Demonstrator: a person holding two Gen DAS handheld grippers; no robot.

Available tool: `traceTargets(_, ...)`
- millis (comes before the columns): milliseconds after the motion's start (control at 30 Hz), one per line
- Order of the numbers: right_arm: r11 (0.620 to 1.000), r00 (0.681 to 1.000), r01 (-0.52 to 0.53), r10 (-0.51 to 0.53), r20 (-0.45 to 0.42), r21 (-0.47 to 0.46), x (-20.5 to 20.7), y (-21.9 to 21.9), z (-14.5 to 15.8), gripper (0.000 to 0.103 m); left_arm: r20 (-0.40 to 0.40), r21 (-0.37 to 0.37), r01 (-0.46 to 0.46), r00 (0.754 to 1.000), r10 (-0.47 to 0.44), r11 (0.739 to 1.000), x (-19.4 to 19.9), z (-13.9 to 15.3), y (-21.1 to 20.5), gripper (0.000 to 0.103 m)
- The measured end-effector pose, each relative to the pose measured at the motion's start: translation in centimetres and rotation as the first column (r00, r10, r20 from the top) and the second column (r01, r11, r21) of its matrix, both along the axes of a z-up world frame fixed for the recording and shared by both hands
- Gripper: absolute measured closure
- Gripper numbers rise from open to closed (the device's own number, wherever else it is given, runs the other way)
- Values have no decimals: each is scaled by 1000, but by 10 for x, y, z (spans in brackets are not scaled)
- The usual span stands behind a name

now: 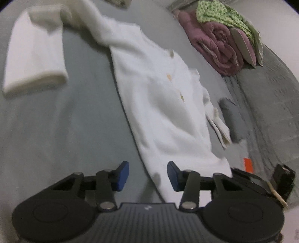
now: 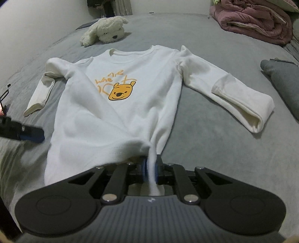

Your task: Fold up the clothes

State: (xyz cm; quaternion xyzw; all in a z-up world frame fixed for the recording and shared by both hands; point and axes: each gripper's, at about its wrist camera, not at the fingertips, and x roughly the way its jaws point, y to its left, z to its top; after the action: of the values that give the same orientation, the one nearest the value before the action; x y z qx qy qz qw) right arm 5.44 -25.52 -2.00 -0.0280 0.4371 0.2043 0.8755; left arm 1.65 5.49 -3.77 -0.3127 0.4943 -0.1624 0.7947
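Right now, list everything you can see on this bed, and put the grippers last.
sweatshirt: one, white with a yellow bear print, spread flat on the middle of the bed, sleeves out
plush dog: one, cream, beyond the collar
quilt: one, pink, bundled at the far right corner
green cloth: one, patterned, on top of the quilt
pillow: one, grey, at the right edge
bedsheet: one, grey, under everything
left gripper: open, at the hem's left corner
right gripper: shut on the hem

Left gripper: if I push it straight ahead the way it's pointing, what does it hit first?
Most likely the white sweatshirt: the left gripper is open with the hem edge running between its fingers. Depth above the bed is unclear.
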Motion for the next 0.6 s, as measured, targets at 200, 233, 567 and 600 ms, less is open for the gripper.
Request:
traceTargets(200, 1000, 1000, 6, -6, -6, 18, 2, -4, 0, 91, -2, -48, 43, 999, -44, 998, -12, -12, -27, 62)
traceTargets(233, 1000, 1000, 8, -7, -8, 21, 3, -5, 0, 91, 4, -42, 40, 999, -39, 998, -13, -12, -29, 71)
traceTargets(567, 999, 998, -12, 15, 66, -43, -10, 5, 11, 91, 135, 63, 8, 991, -17, 998, -24, 16, -24, 100)
traceTargets(600, 999, 997, -18, 21, 80, -46, -14, 6, 14, 91, 161, 71, 2, 987, -13, 997, -27, 22, -19, 100)
